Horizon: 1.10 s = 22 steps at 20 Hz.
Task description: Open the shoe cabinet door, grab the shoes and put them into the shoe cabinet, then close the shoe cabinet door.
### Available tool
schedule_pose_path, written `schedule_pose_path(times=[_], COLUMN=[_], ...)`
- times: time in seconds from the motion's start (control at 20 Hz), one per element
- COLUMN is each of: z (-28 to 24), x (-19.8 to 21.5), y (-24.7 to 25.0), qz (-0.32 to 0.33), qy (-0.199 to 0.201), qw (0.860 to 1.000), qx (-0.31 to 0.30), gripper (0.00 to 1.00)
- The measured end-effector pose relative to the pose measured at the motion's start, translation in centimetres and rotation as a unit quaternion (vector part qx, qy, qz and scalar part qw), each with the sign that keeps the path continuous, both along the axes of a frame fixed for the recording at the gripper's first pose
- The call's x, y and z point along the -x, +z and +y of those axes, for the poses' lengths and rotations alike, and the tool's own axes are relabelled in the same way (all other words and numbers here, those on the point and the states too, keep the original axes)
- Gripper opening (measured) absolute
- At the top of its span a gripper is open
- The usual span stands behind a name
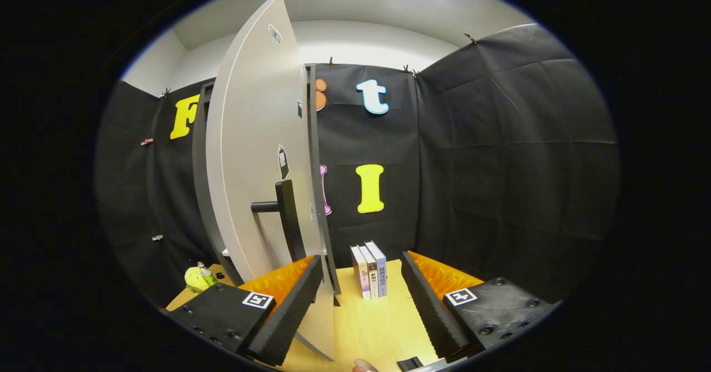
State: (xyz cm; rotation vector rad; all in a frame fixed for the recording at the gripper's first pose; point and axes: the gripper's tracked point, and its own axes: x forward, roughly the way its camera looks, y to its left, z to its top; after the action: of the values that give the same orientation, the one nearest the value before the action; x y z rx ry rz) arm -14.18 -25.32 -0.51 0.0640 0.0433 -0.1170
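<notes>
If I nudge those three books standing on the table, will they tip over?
Probably yes. The books stand upright on narrow bottom edges with nothing bracing them, so a sideways push likely topples them like dominoes. They look stiff, not floppy. The open gripper is short of them, beside the cabinet door.

So the gripper has its two fingers spread wide apart with nothing between them but bare wooden table. The shoe cabinet door is swung open and stands just ahead of the left finger, edge-on toward the camera, its lower edge dropping down right beside that finger's inner face. The dark bar handle sticks out from the door just above the left fingertip. Beyond the gap between the fingers, three books stand upright together on the table. Off past the left finger, a small green bottle sits near the door's base.
</notes>
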Motion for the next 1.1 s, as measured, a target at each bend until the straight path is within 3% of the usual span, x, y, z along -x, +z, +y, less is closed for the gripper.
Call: schedule_pose_path(times=[0.6,1.1], z=[9.7,20.3], x=[-2.9,-7.5], y=[-0.2,-1.6], qz=[-0.001,0.007], qy=[0.057,0.158], qw=[0.998,0.987], qx=[0.004,0.012], gripper=[0.96,0.97])
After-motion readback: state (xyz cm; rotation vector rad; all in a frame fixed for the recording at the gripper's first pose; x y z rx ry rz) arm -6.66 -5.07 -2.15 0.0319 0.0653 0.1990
